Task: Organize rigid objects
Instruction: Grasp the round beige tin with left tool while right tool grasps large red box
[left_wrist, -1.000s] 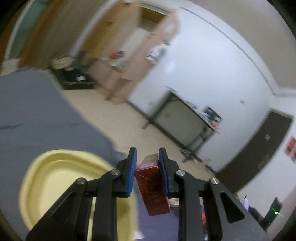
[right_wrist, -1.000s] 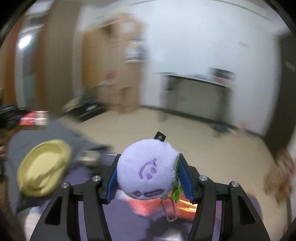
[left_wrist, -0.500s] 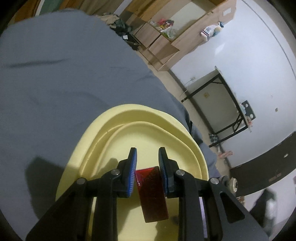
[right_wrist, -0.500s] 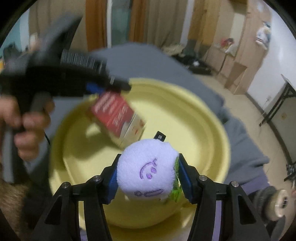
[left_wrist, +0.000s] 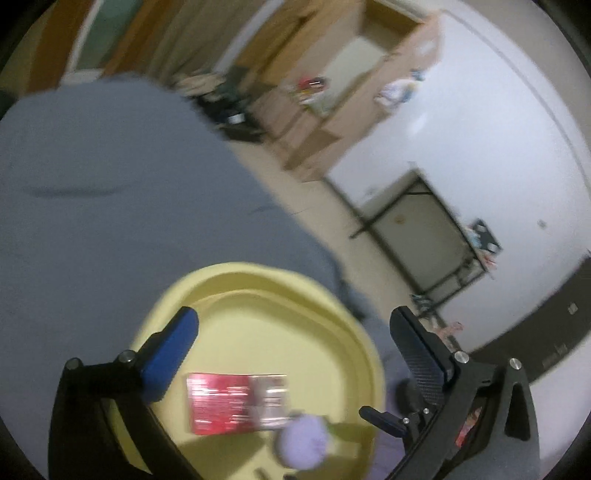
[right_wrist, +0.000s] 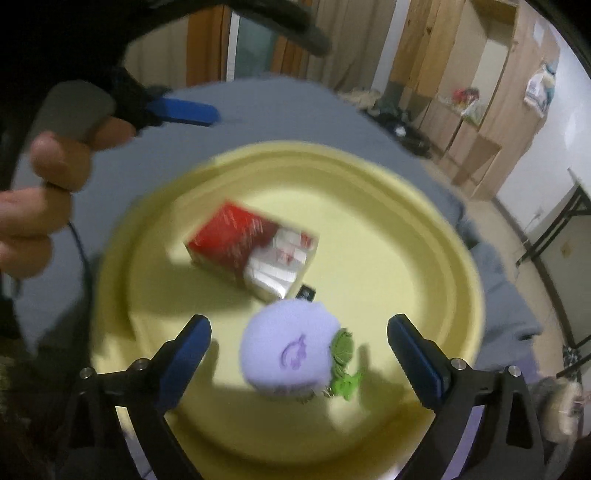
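A red and white box (left_wrist: 236, 402) lies flat in the yellow tray (left_wrist: 258, 269). Above it, my left gripper (left_wrist: 294, 314) has its jaws opening wide, with nothing touching the pads. A purple plush ball (right_wrist: 288, 350) with green leaves rests on the tray (right_wrist: 469, 277) beside the box (right_wrist: 251, 247). My right gripper (right_wrist: 298, 325) straddles the ball, its jaws opening and both pads clear of it. In the right wrist view, a hand (right_wrist: 37, 177) holds the left gripper, whose blue finger pad (right_wrist: 184, 110) hangs over the tray's far left. The ball (left_wrist: 301, 443) also shows in the left wrist view.
The tray sits on a surface covered in grey cloth (left_wrist: 110, 184). Beyond its edge lies beige floor, with wooden shelving (left_wrist: 351, 103) against the wall and a black-framed table (left_wrist: 417, 236) by the white wall. A cable hangs from the hand.
Both grippers have opened. The red box dropped from the left gripper onto the tray and lies flat. The plush ball left the right gripper and sits on the tray.
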